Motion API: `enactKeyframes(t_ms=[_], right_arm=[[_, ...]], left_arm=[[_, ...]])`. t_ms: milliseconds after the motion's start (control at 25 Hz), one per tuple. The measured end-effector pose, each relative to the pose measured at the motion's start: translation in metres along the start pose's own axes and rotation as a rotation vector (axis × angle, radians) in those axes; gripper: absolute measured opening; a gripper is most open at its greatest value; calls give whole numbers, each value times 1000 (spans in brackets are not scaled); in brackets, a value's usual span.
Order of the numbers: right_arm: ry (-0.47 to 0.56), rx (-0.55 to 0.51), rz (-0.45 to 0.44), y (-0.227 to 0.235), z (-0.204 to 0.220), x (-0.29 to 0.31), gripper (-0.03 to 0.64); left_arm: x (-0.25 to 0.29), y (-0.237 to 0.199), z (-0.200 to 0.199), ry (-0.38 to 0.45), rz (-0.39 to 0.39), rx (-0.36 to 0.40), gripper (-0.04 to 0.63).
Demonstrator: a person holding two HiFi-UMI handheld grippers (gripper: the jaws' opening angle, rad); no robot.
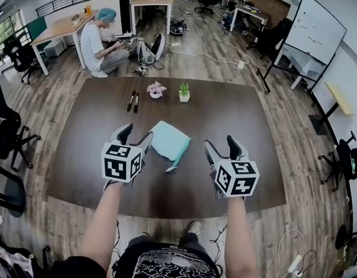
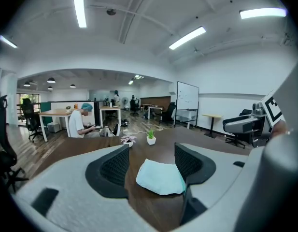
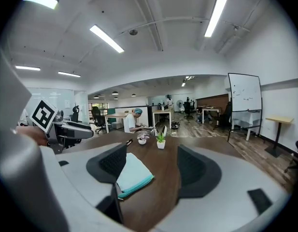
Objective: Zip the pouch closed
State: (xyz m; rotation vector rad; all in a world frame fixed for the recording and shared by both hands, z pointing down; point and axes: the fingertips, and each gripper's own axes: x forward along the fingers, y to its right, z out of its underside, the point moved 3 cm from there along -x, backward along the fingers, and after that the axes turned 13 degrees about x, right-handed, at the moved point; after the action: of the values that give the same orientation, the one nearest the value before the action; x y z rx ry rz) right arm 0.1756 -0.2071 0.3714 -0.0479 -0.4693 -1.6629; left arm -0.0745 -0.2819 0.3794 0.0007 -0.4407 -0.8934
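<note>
A light teal pouch point(image 1: 169, 142) lies flat on the dark brown table point(image 1: 80, 132), near its middle. My left gripper point(image 1: 136, 136) hovers just left of the pouch, jaws open and empty. In the left gripper view the pouch point(image 2: 161, 177) lies ahead between the open jaws of the left gripper point(image 2: 151, 164), nearer the right jaw. My right gripper point(image 1: 220, 147) hangs open to the right of the pouch, apart from it. The right gripper view has the pouch point(image 3: 133, 174) beside the left jaw of the right gripper point(image 3: 152, 166), teal edge facing me.
Two small potted plants point(image 1: 155, 90) point(image 1: 184, 91) and two black markers point(image 1: 133, 101) sit at the table's far side. A person point(image 1: 99, 42) sits on the floor beyond. A whiteboard point(image 1: 315, 30) stands at right, office chairs point(image 1: 7, 129) at left.
</note>
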Motion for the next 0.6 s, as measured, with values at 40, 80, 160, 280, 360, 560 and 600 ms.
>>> enactKeyframes(t_ms=[40, 80, 160, 280, 360, 560, 600], right_arm=[[-4, -6, -18, 6, -4, 2, 316], [-7, -10, -34, 11, -8, 5, 316], [-12, -15, -66, 22, -15, 8, 316], [-19, -20, -108, 36, -23, 12, 316], [-22, -21, -133, 46, -26, 14, 316], [-25, -23, -187, 65, -37, 21, 315], [-25, -24, -197, 67, -39, 22, 316]], left_arm=[[2, 3, -3, -5, -18, -5, 268], [4, 5, -6, -8, -37, -9, 268], [6, 9, -14, -12, -72, -15, 268], [9, 18, -25, -18, -116, -17, 268], [12, 26, -30, -25, -139, -17, 268], [14, 40, -43, -34, -193, -15, 268], [14, 43, -45, -35, -201, -12, 268]])
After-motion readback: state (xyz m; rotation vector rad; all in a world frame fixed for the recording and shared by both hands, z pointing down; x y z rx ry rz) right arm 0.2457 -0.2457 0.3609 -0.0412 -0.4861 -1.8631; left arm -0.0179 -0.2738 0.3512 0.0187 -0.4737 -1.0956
